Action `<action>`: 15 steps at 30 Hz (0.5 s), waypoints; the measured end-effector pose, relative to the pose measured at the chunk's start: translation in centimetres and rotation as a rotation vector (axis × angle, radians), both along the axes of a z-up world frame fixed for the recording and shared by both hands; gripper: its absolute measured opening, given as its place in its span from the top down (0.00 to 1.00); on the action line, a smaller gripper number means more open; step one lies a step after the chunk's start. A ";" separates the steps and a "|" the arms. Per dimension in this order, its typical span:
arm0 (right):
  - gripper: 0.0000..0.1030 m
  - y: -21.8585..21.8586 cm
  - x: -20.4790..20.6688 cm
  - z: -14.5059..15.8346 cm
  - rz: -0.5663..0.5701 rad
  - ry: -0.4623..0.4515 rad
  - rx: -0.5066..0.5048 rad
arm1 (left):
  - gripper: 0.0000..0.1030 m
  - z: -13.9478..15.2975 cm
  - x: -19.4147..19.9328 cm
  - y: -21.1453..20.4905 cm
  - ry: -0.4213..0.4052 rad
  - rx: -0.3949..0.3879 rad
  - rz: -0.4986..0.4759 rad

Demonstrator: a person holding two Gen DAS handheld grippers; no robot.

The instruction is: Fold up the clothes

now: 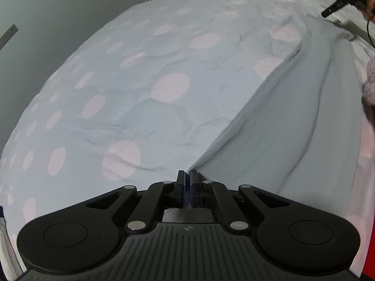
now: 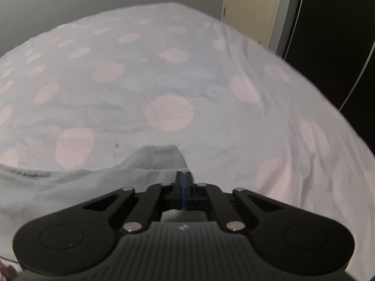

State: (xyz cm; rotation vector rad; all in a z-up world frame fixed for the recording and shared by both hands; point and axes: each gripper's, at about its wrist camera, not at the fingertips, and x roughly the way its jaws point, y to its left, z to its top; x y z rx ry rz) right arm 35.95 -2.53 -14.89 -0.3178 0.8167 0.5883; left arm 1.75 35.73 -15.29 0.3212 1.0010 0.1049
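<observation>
Honestly can't see much of the garment as a whole here, since both wrist views cut it off at the edges and the right one is pretty blurry, so I can't tell what kind of clothing it is. What I do get is a plain pale grey-blue soft fabric garment stretched taut across a light blue bedspread with big pale pink dots. In the left wrist view it runs as a long band from my black left gripper at 6 o'clock up toward 1 o'clock, where the other black gripper is just a dark sliver with a bit of hand behind it. A fuzzy pink sleeve pokes in at 3 o'clock, mostly out of frame. Left jaws are pressed together, pinching the garment's edge right at the tips. In the right wrist view my right gripper is likewise clamped tight on a rumpled corner of the cloth, which trails off toward 9 o'clock.
</observation>
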 end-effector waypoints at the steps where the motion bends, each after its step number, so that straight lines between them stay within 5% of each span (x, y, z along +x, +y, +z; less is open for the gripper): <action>1: 1.00 -0.2 -0.1 0.4 -0.011 -0.025 0.002 | 0.97 0.2 -0.1 -0.1 -0.008 0.003 0.006; 4: 1.00 -0.8 0.3 1.8 -0.059 -0.080 0.036 | 0.97 0.7 -0.3 0.1 -0.026 -0.002 0.025; 8: 1.00 -1.0 1.0 2.5 -0.027 -0.026 0.089 | 0.97 0.6 -0.4 0.1 -0.018 -0.001 0.035; 10: 0.92 -0.3 1.1 2.1 0.012 0.006 0.080 | 0.97 0.5 -0.4 0.0 -0.012 0.000 0.038; 12: 0.73 0.4 1.2 1.4 0.024 0.006 0.044 | 0.96 0.3 -0.2 -0.1 -0.015 -0.004 0.048; 15: 0.71 0.7 1.6 0.1 -0.011 0.041 0.027 | 0.89 0.2 -0.2 -0.1 -0.023 -0.011 0.059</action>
